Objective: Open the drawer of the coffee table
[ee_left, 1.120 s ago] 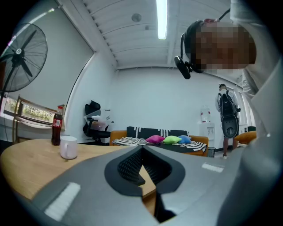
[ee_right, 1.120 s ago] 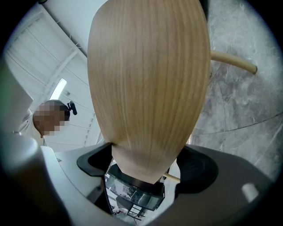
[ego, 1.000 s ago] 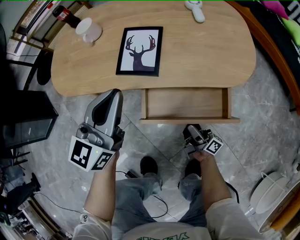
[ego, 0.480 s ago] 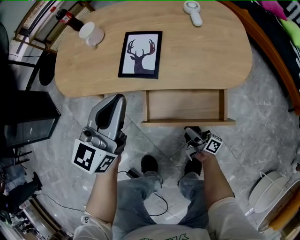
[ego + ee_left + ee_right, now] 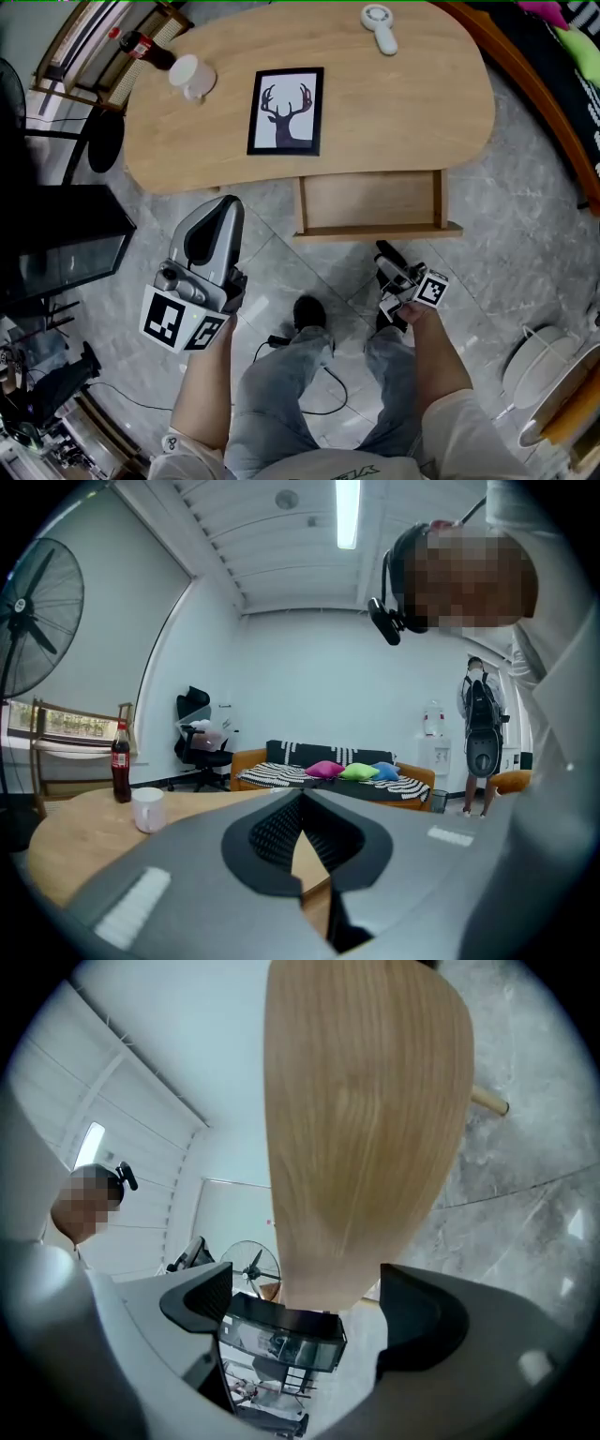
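The wooden coffee table [image 5: 403, 103] has its drawer [image 5: 373, 199] pulled out toward me, and the inside looks empty. My right gripper [image 5: 386, 251] is low, just short of the drawer front [image 5: 375, 231] and apart from it. Its jaws have just been opening and have nothing between them. In the right gripper view, the open right gripper [image 5: 305, 1288] faces a broad wooden surface [image 5: 366, 1119]. My left gripper [image 5: 225, 202] is held high over the floor, left of the drawer. In the left gripper view the left gripper [image 5: 300, 799] has its pads together and is empty.
On the tabletop are a framed deer picture [image 5: 287, 110], a white mug [image 5: 190, 77], a cola bottle [image 5: 145, 47] and a white handheld device [image 5: 379, 25]. A black cabinet [image 5: 56, 234] stands at the left. A cable [image 5: 309, 375] lies on the floor by my feet.
The table and drawer have slid slightly up and right in the head view. The right gripper has turned a little near the drawer front. The left gripper stays raised and shut.
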Available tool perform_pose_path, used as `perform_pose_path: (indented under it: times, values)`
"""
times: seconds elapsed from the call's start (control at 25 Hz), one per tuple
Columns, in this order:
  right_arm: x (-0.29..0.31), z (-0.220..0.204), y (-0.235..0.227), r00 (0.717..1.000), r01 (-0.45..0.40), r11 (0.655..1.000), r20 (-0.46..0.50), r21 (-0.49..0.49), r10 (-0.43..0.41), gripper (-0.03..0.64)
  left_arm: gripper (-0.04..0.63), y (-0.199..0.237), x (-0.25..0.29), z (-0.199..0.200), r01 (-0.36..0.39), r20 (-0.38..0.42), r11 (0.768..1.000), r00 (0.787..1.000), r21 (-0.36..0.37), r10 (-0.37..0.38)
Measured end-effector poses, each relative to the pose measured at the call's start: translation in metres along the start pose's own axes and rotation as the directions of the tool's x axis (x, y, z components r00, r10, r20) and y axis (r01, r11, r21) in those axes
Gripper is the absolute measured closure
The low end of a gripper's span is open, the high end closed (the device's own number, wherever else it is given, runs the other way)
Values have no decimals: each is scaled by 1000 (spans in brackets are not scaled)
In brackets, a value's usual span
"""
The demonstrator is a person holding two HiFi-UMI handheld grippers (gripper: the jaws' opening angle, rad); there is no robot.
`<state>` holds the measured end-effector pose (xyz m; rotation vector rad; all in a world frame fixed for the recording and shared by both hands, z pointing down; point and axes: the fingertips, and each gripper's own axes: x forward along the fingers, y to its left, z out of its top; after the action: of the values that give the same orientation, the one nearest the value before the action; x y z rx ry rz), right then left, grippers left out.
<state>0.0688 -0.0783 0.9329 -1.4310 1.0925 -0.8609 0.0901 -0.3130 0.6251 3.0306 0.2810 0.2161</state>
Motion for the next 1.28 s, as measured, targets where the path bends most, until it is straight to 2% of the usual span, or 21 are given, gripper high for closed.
perform_pose_path:
  times: [0.16,0.24,0.32,0.4,0.56,0.68,0.8,0.92,1.04,1.2,1.28]
  values:
    - [-18,2,52,999,33,998,-36,-48,-35,140,597,-13,0,24,7,-2,999,1000,-34,-7]
    - [-16,23,106,999,12,990,-45,-142,-18,144,595,-24,1,45,20,2,999,1000,-45,-20]
    - [-5,53,177,998,-28,958,-64,-286,10,147,595,-33,3,75,32,14,998,999,-54,-31]
    - [12,84,259,995,-63,886,-95,-460,22,153,595,-39,2,115,38,39,997,999,-61,-36]
    - [46,129,435,991,-105,659,-133,-744,8,155,595,-56,-13,210,59,75,997,996,-55,-54]
    - [65,156,556,995,-80,480,-101,-874,-17,155,597,-65,-26,290,69,115,996,991,-60,-62]
    - [78,181,652,999,-25,351,-36,-936,-26,156,595,-67,-37,363,72,169,996,984,-60,-61]
    - [82,196,714,999,24,268,15,-963,-33,156,595,-68,-45,421,72,213,997,975,-23,-66]
    - [78,207,751,998,64,214,58,-975,-33,161,595,-66,-52,465,53,233,999,971,8,-54]
    - [65,215,777,990,140,142,138,-980,-24,193,595,-56,-63,497,14,252,1000,968,12,-16]
    - [55,221,782,979,202,113,201,-973,-24,246,595,-51,-68,501,-10,250,1000,968,5,9]
